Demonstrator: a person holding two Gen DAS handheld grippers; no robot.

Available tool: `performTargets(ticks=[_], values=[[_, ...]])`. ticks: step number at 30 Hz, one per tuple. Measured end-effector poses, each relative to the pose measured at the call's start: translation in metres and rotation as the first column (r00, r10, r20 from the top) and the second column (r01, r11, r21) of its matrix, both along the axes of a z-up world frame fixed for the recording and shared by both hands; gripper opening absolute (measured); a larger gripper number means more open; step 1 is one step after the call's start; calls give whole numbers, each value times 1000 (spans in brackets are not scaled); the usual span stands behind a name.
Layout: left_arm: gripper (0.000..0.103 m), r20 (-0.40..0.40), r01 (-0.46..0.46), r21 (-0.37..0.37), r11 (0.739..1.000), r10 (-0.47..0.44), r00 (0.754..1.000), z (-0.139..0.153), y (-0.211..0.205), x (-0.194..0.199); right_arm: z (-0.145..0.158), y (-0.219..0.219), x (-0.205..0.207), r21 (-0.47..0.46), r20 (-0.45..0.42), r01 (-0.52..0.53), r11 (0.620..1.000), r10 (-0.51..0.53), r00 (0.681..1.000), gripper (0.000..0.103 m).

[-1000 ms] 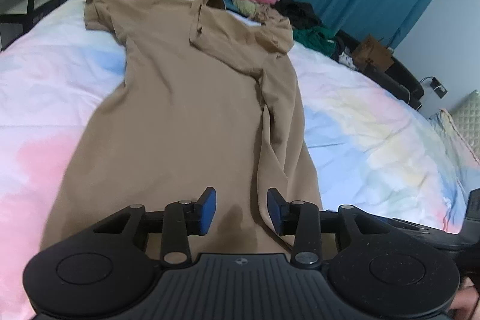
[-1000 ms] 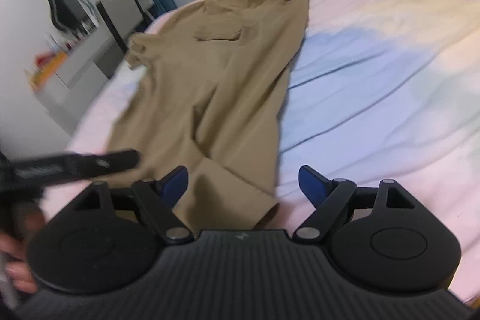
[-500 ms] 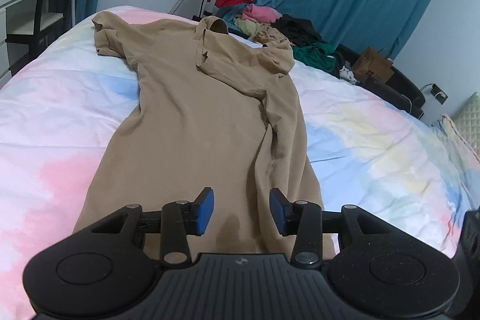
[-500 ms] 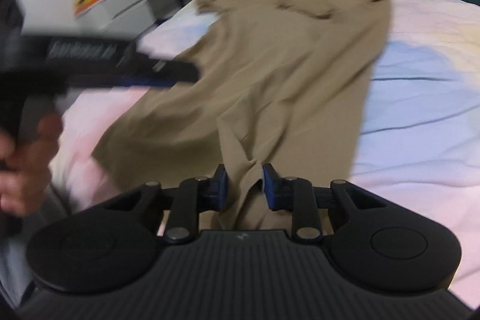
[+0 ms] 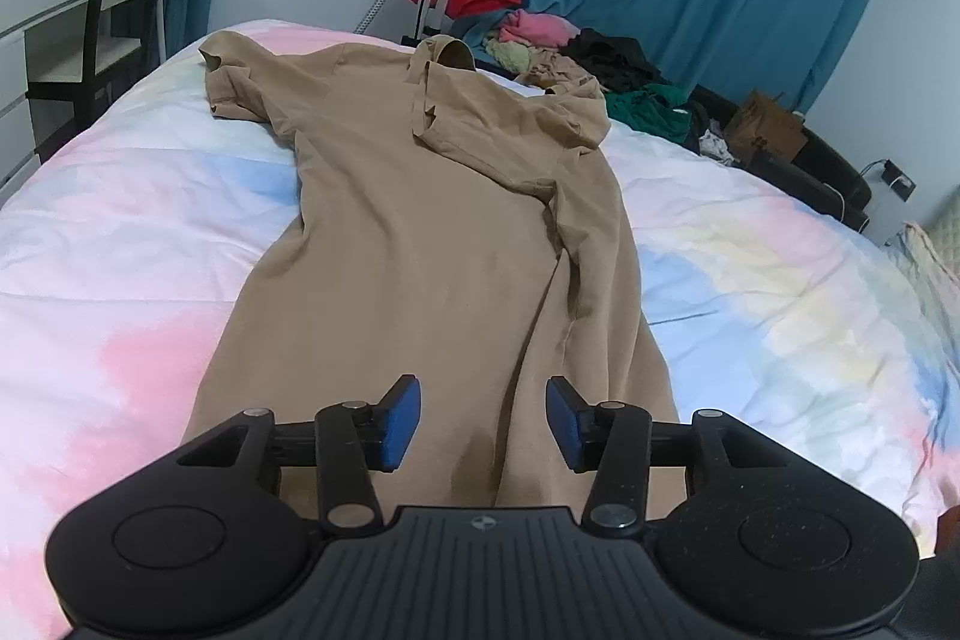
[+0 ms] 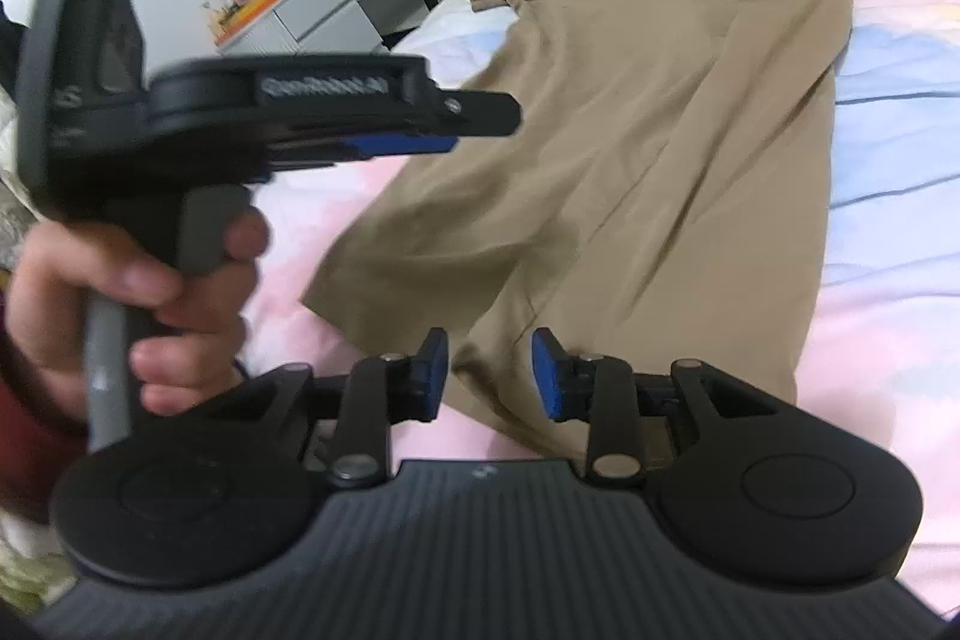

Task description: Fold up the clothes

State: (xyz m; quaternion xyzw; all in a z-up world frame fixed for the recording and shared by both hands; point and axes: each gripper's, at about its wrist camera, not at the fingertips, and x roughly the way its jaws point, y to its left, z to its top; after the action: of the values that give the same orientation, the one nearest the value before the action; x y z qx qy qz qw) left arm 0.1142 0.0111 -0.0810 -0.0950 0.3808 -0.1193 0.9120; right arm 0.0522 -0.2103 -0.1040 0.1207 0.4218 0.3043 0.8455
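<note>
I see the tan dress (image 5: 432,244) lying flat on the bed (image 5: 120,220), long axis running away from me, collar at the far end, hem nearest. My left tongs (image 5: 483,421) and right tongs (image 6: 489,370) are both spreading over the hem, pinching nothing.

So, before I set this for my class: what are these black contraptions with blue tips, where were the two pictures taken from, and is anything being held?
Each is a hand-held two-finger gripper carrying a camera that looks along its fingers. One picture comes from the left gripper, the other from the right gripper, which also sees the left hand gripping its handle. A tan dress lies flat on a pastel bedspread. Both grippers' jaws are opening over the hem; nothing is held.
</note>
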Motion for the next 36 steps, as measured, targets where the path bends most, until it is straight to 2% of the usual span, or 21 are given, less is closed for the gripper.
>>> performTargets(ticks=[1, 4, 8, 10, 12, 15, 17, 18, 19, 23, 25, 26, 27, 28, 30, 31, 34, 35, 36], values=[[51, 1, 3, 2, 1000, -3, 1000, -1, 0, 0, 4, -5, 0, 17, 10, 24, 1000, -24, 1000, 42], [55, -1, 10, -4, 1000, -10, 1000, -3, 0, 4, 17, -20, 2, 54, 42, 121, 991, -124, 991, 42], [57, -26, 20, -34, 999, -21, 999, -6, -6, 33, 42, -41, 23, 19, 106, 325, 945, -325, 940, 43], [58, -44, 5, -52, 999, -7, 999, -7, -13, 61, 52, -55, 40, 27, 115, 426, 904, -426, 898, 44], [60, -60, -21, -76, 997, 17, 998, -8, -21, 92, 58, -73, 57, 74, 111, 520, 851, -526, 843, 44], [60, -86, -65, -109, 992, 56, 995, -10, -35, 141, 50, -98, 69, 103, 151, 662, 742, -670, 727, 43], [60, -107, -94, -124, 988, 80, 991, -15, -47, 175, 37, -111, 70, 88, 170, 726, 682, -729, 664, 45], [60, -117, -102, -130, 986, 86, 989, -18, -53, 191, 31, -116, 71, 85, 174, 743, 664, -744, 645, 45], [60, -136, -112, -133, 985, 94, 986, -23, -60, 210, 26, -119, 73, 86, 174, 746, 660, -748, 641, 47], [57, -166, -134, -108, 985, 115, 979, -44, -82, 258, 15, -127, 79, 129, 181, 738, 662, -747, 639, 81], [55, -176, -138, -87, 987, 121, 977, -53, -90, 274, 13, -124, 85, 129, 216, 725, 677, -733, 645, 81], [50, -166, -131, -81, 988, 116, 979, -57, -93, 279, 12, -122, 88, 122, 227, 720, 683, -726, 650, 81], [40, -152, -131, -69, 989, 119, 981, -59, -96, 283, 10, -121, 91, 119, 230, 717, 687, -721, 653, 81], [33, -138, -131, -54, 990, 123, 983, -60, -99, 286, 8, -121, 94, 121, 222, 715, 688, -721, 657, 81], [3, -85, -122, -10, 992, 121, 989, -58, -103, 290, 2, -125, 97, 129, 193, 716, 686, -726, 660, 81], [2, -58, -118, 12, 993, 119, 991, -56, -105, 292, 0, -126, 99, 129, 179, 720, 682, -730, 659, 81], [2, 135, -143, 198, 970, 117, 984, -44, -118, 289, -6, -130, 101, 122, 146, 737, 665, -746, 650, 81], [2, 167, -143, 229, 963, 106, 980, -44, -120, 288, -6, -129, 101, 120, 149, 741, 661, -750, 645, 81], [3, 162, -131, 235, 963, 94, 982, -47, -121, 290, -6, -129, 100, 118, 152, 745, 657, -753, 640, 81]])
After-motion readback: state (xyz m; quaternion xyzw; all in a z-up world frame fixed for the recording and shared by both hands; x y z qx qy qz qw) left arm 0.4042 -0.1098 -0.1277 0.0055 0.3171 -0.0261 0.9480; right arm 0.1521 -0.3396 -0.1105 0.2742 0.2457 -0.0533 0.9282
